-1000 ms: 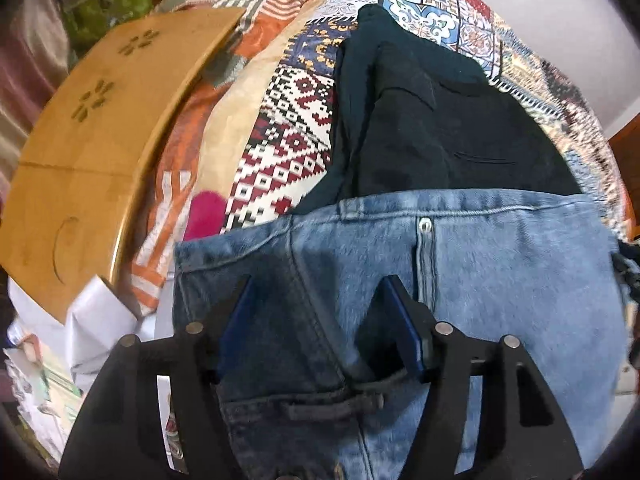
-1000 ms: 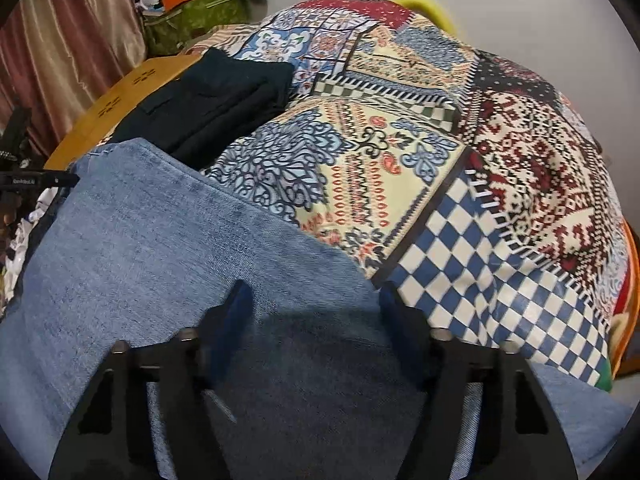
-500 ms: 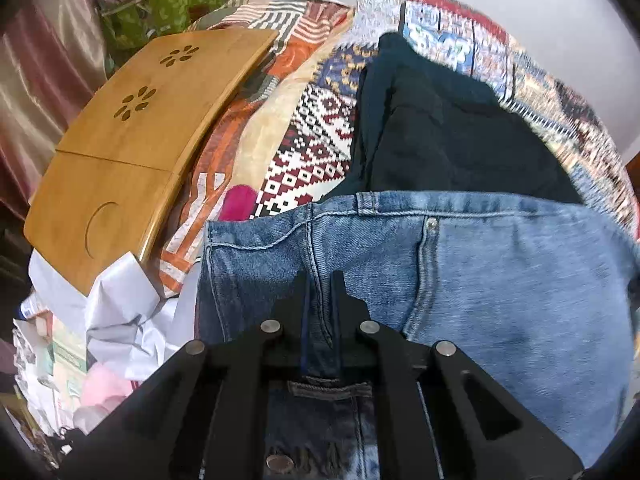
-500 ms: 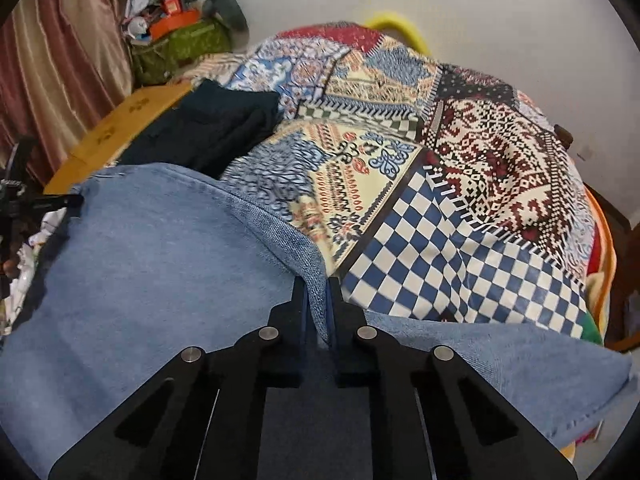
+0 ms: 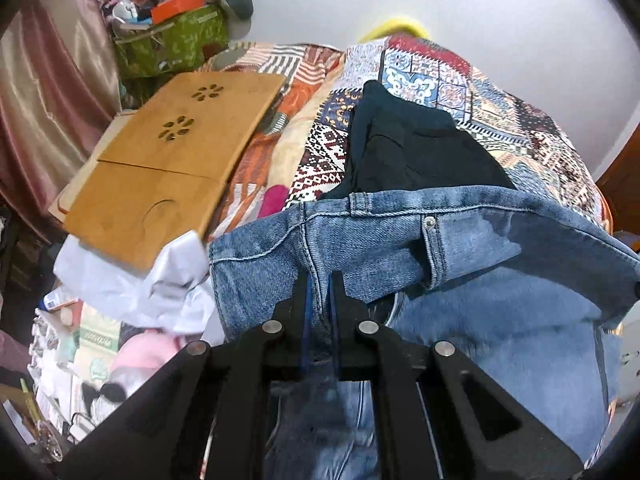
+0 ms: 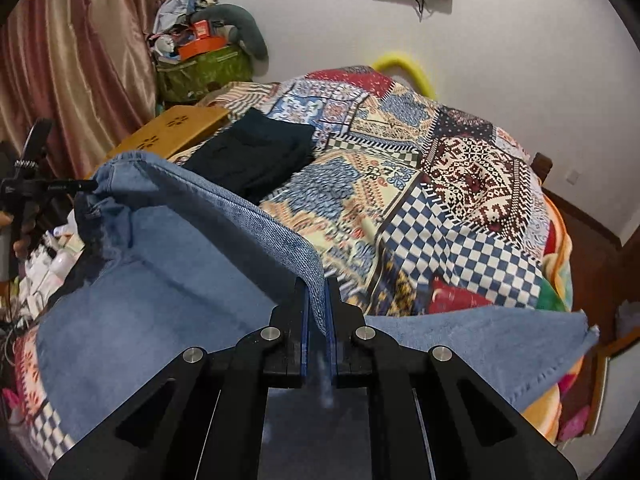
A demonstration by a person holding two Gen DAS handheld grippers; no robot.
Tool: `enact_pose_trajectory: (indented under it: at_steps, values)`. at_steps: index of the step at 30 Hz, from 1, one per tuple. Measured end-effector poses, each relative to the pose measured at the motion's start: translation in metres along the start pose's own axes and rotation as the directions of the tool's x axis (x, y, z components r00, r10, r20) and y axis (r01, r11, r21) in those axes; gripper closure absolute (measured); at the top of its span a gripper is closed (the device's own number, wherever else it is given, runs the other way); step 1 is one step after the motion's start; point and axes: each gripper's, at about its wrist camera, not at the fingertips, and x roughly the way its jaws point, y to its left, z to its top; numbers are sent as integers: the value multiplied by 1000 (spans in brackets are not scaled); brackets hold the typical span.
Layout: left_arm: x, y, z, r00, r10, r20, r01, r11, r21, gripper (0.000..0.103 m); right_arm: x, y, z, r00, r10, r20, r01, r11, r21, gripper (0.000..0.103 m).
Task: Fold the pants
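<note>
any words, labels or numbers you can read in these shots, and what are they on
None can be read for certain.
Red box atop the green bag: white print, too small.
Other tool seen at the left of the right wrist view: white lettering, too blurred.
Packets on the floor: print blurred.
Jeans: no label visible.

Bed (image 6: 460, 184) under a patchwork quilt (image 6: 472, 248) of checks and floral blocks. Lying on the quilt, a folded dark garment (image 6: 256, 156), the landmark. Left of that garment in the left wrist view, a wooden lap tray (image 5: 168, 172) resting flat at the bed's edge. Nearer the camera than the dark garment, blue jeans (image 6: 132, 304), partly resting on the quilt and partly lifted off it, waistband just overlapping the garment's near edge.
</note>
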Motion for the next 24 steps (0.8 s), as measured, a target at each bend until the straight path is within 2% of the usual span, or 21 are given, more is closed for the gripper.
enact_pose_trajectory:
  at_steps: [6, 12, 15, 17, 19, 24]
  values:
    - [-43, 4, -50, 999, 19, 41, -21, 999, 31, 96, -35, 17, -32, 1000, 12, 21, -12, 999, 33, 97]
    - [-61, 13, -98, 1000, -8, -12, 9, 998, 57, 93, -50, 37, -73, 1000, 14, 4, -14, 998, 64, 97]
    - [-77, 14, -109, 1000, 26, 12, -27, 996, 85, 92, -55, 45, -88, 1000, 12, -9, -11, 997, 78, 96]
    - [-91, 16, -109, 998, 24, 52, -28, 997, 78, 82, -58, 48, -94, 1000, 7, -17, -6, 996, 85, 94]
    - [-100, 18, -105, 997, 18, 76, -23, 998, 62, 58, -63, 47, -95, 1000, 5, -17, -4, 995, 103, 92]
    - [-110, 8, -88, 992, -6, 123, -1, 998, 58, 46, -84, 35, -92, 1000, 6, 21, -10, 986, 169, 89]
